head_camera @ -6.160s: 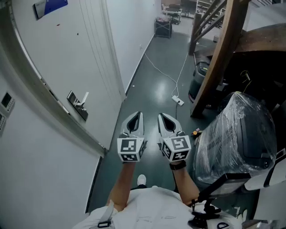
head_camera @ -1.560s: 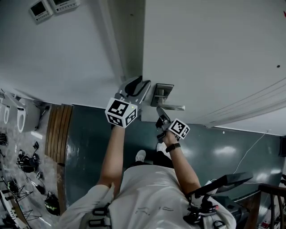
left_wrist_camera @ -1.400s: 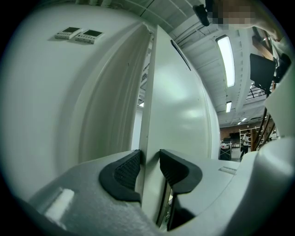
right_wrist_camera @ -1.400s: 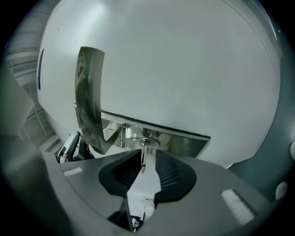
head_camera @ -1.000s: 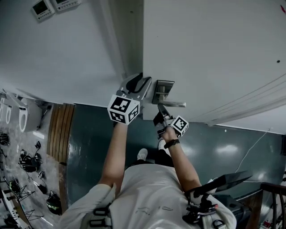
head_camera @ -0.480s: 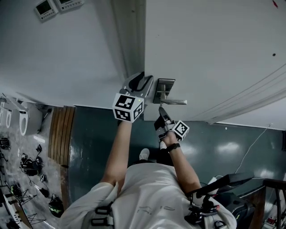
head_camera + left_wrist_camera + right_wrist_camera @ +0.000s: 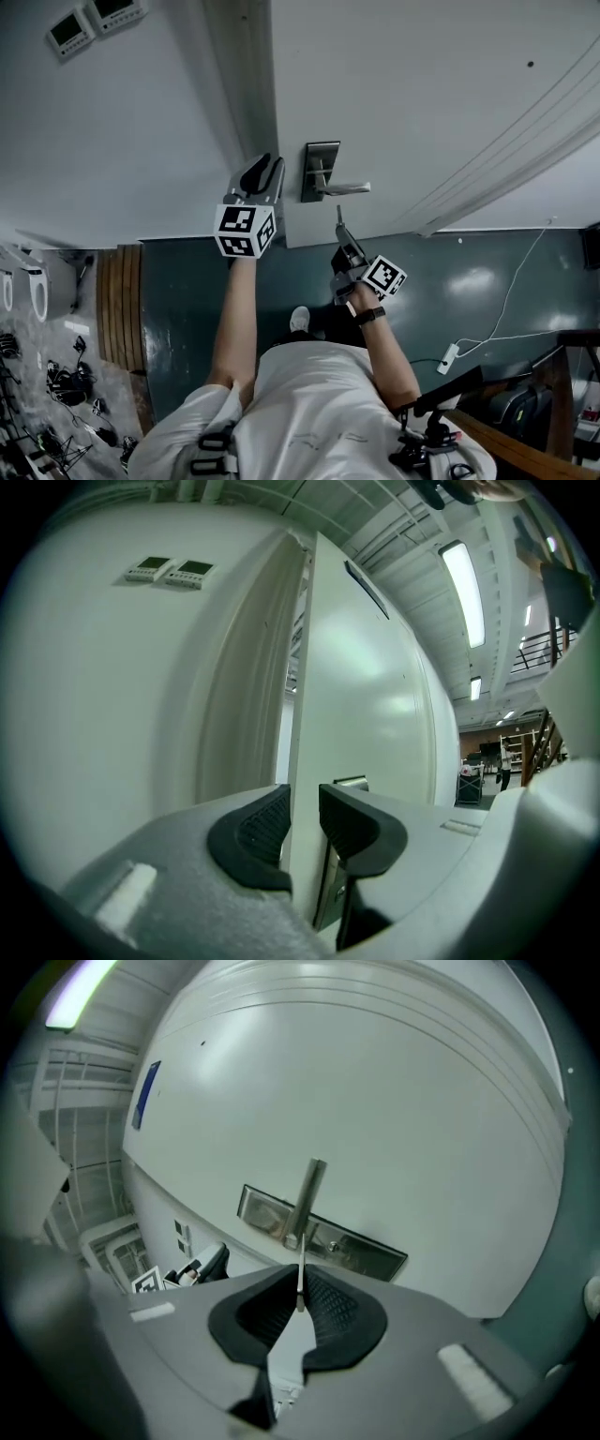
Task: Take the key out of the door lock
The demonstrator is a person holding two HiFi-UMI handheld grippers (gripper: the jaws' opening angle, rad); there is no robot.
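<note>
The white door (image 7: 422, 84) carries a steel lock plate (image 7: 322, 172) with a lever handle (image 7: 342, 188). My right gripper (image 7: 341, 242) sits a little below the plate, shut on the thin metal key (image 7: 338, 218). The key (image 7: 299, 1279) stands free of the lock plate (image 7: 356, 1246), its tip pointing at the handle (image 7: 307, 1194). My left gripper (image 7: 258, 178) is at the door's free edge, with its jaws closing. In the left gripper view (image 7: 302, 822) the door edge (image 7: 302, 714) lines up with the gap, and the pads do not visibly press on it.
The door frame (image 7: 239, 84) runs beside the left gripper. Two wall panels (image 7: 89, 21) hang at the upper left. A white cable with a power strip (image 7: 450, 354) lies on the dark floor at the right. A wooden strip (image 7: 120, 300) lies at the left.
My right gripper has drawn back from the lock plate with the key. The left gripper has shifted slightly left off the door edge, its jaws narrower. The head view has swung right.
</note>
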